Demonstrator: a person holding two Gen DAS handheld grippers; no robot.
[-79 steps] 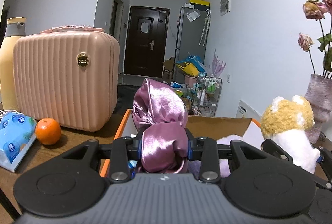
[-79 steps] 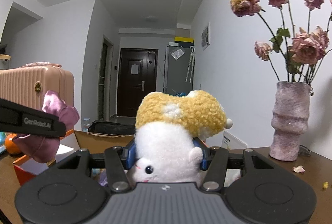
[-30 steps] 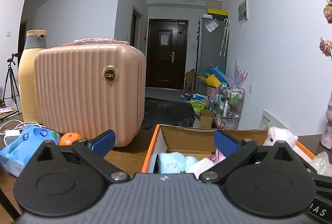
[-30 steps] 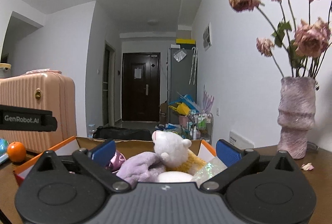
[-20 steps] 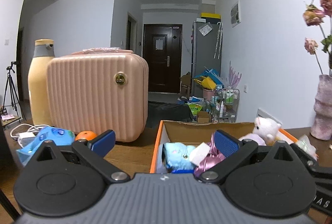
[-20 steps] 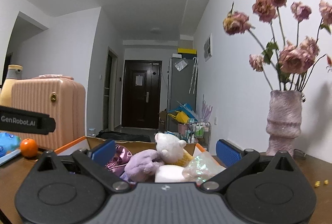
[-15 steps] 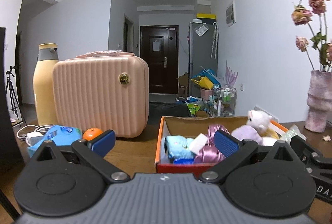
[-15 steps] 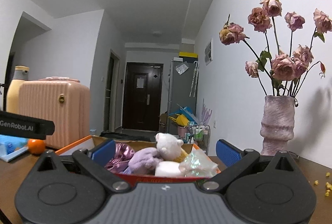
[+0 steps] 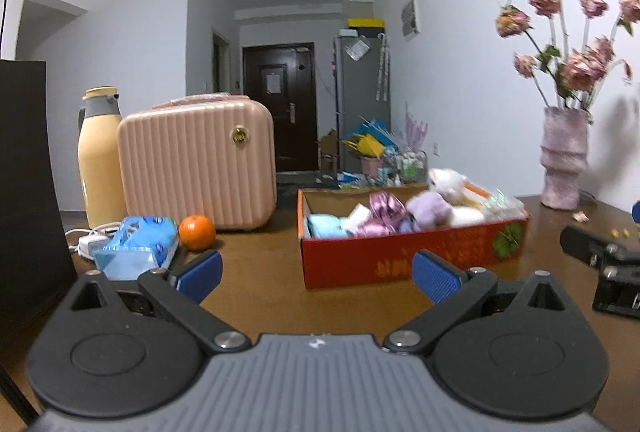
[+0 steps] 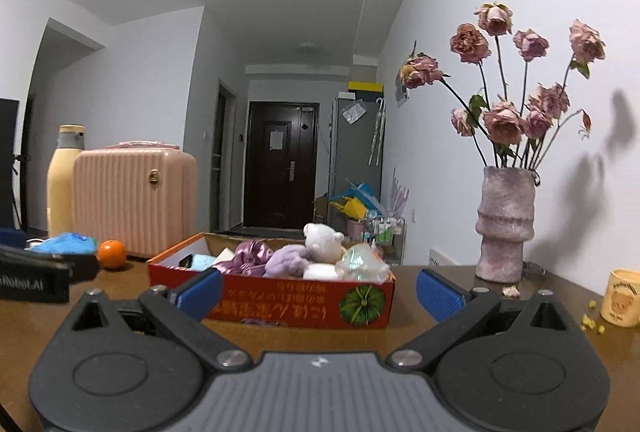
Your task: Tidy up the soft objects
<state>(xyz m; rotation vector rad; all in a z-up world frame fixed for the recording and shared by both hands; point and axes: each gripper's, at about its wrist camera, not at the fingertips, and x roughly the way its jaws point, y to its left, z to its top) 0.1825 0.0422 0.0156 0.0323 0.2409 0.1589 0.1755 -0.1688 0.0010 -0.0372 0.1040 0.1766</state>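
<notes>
1. The left gripper has its blue-padded jaws spread wide with nothing between them. Some 2.6 seconds ago they were clamped on a pink satin bonnet; it now lies inside the red cardboard box.
2. The right gripper also stands wide apart and empty. Earlier it pinched a white and yellow plush toy, which now sits in the box, at 12 o'clock from the right gripper.
3. Both grippers have drawn back from the box since half a second ago: its whole printed front wall now shows, with bare brown table before it.
4. In the box, beside the bonnet, lie a lilac plush, a light blue soft item and a clear crinkly packet.
5. At 10 o'clock from the left gripper are an orange, a blue tissue pack, a pink ribbed case and a yellow flask.
6. At 2 o'clock from the right gripper stands a vase of dried roses.
</notes>
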